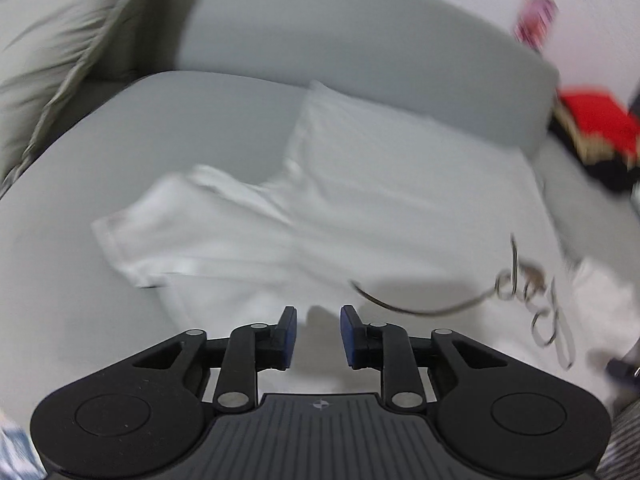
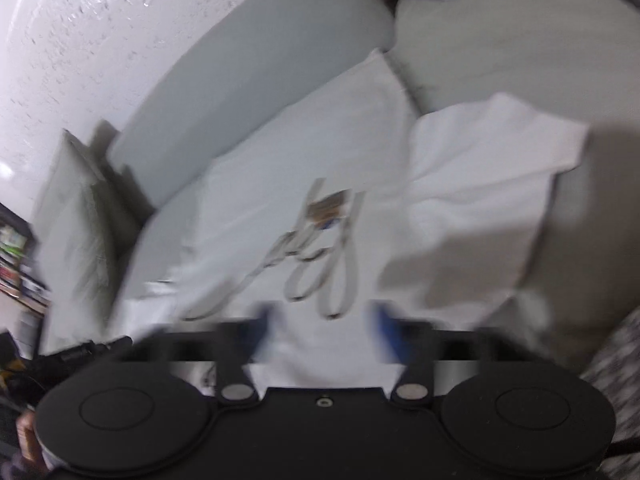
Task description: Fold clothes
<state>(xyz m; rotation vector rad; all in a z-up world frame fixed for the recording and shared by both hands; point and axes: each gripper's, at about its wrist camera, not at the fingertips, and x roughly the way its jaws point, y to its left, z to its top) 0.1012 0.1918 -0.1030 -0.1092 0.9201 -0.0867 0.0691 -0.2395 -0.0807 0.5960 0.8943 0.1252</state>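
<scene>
A white cotton T-shirt with looping grey script lettering point(image 1: 360, 208) lies spread flat on the seat of a light grey fabric sofa point(image 1: 120, 140), its hem end reaching the sofa's backrest and one short sleeve point(image 1: 160, 232) extended toward the left side of the seat. The left gripper point(image 1: 318, 336) hovers over the shirt's near edge, its blue-padded fingers point(image 1: 290, 338) parted with nothing between them. The right gripper point(image 2: 324, 328) is above the lettering end of the same shirt point(image 2: 320, 152); motion blur smears its blue fingers point(image 2: 386, 328), yet they stand apart with only cloth visible below. A grey-green cushion point(image 1: 60, 52) leans at the sofa's left end. A red and black garment point(image 1: 596, 132) sits at the right end.
</scene>
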